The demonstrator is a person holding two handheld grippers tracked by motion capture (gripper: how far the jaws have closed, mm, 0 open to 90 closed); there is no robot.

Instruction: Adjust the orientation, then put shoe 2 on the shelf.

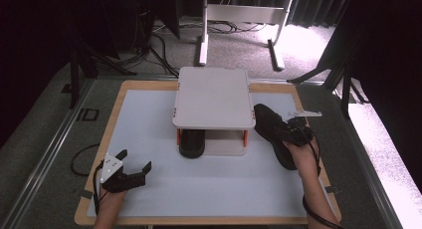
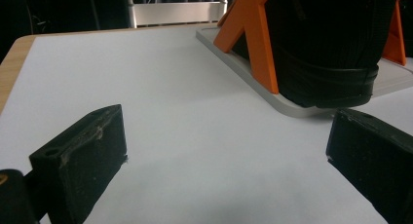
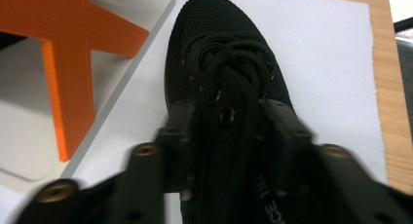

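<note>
A black laced shoe [image 1: 268,122] lies on the white mat just right of the white two-level rack [image 1: 214,97], toe pointing away. My right gripper [image 1: 291,133] hovers over its rear half. In the right gripper view that gripper [image 3: 229,131] straddles the tongue and laces of the shoe [image 3: 219,34], its blurred jaws standing apart on either side, open. A second black shoe [image 1: 191,142] sits on the rack's lower shelf, and its toe [image 2: 321,48] pokes out past an orange support [image 2: 258,44]. At the front left my left gripper [image 1: 135,160] rests open and empty, also seen as [image 2: 224,141].
The rack's top shelf is bare. White mat [image 1: 149,119] covers the wooden table, whose edge [image 1: 114,114] runs along the left. A white stand's legs [image 1: 239,15] and cables lie on the floor beyond the table. A cable trails from each gripper.
</note>
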